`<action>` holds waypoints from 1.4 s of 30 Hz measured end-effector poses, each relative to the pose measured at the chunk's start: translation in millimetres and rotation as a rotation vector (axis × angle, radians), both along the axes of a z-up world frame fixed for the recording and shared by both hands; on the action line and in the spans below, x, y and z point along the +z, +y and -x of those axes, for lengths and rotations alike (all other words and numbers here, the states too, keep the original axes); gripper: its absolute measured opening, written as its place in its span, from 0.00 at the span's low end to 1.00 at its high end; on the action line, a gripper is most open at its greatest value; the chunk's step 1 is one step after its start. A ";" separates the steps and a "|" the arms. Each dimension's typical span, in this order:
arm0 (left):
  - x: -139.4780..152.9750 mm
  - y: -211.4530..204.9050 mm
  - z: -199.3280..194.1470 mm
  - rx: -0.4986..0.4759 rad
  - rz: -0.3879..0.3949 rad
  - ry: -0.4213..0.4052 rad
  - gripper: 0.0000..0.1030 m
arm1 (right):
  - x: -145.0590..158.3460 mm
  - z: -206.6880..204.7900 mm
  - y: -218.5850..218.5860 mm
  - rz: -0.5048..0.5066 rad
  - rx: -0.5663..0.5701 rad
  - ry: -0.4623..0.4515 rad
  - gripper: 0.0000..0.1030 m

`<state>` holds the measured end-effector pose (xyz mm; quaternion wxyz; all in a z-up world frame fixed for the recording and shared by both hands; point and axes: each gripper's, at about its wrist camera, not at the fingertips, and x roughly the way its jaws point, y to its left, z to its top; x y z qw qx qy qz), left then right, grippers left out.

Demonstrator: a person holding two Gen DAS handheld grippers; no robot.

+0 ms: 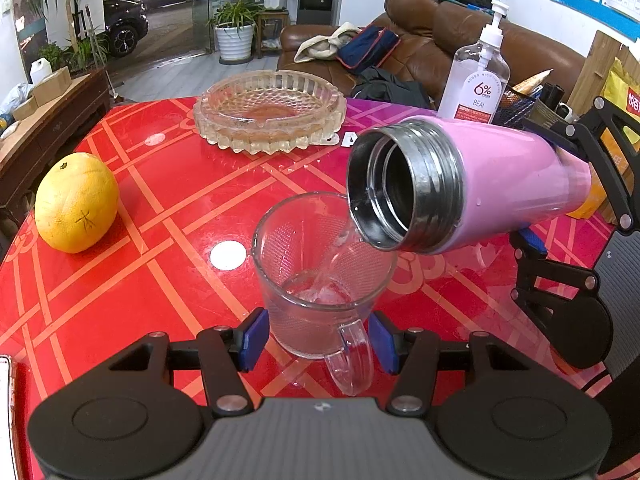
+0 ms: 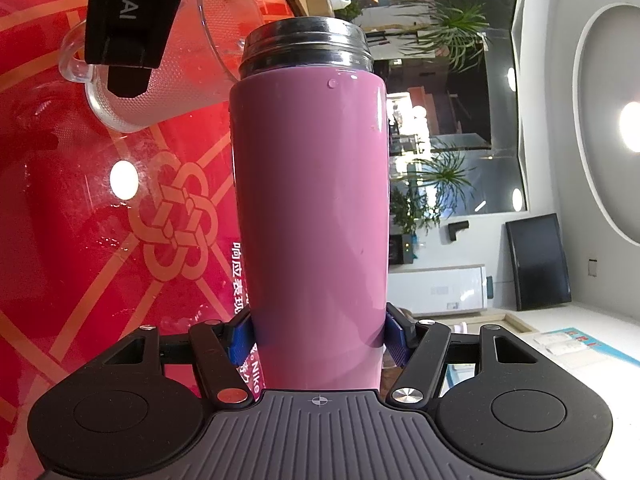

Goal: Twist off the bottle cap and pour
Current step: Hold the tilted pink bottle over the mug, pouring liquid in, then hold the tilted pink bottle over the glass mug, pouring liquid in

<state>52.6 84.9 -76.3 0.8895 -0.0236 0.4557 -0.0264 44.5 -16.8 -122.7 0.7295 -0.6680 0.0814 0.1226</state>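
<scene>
A pink bottle (image 1: 516, 184) with a steel threaded neck and no cap is tipped on its side, mouth over a clear glass mug (image 1: 320, 280). A thin stream of water runs into the mug, which holds a little water. My right gripper (image 2: 318, 340) is shut on the pink bottle (image 2: 312, 200) near its base. My left gripper (image 1: 318, 338) stands around the mug's lower body; its blue pads (image 1: 254, 338) sit beside the glass and I cannot tell if they touch it. The mug (image 2: 168, 76) shows in the right wrist view too. The cap is not in view.
On the red table (image 1: 120, 280) lie a yellow pomelo (image 1: 76, 202) at the left, a glass ashtray (image 1: 270, 110) at the back, and a pump bottle of sanitiser (image 1: 476, 76) at the back right. A brown sofa (image 1: 440, 40) stands behind.
</scene>
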 end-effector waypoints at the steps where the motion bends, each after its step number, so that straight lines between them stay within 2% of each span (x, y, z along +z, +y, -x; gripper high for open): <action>1: 0.1 0.2 0.0 0.000 0.001 0.000 0.55 | -0.3 0.1 0.0 -0.001 0.000 0.001 0.62; 42: 0.3 1.8 -1.7 0.004 0.010 0.002 0.55 | -5.0 3.2 1.3 0.031 0.005 0.000 0.62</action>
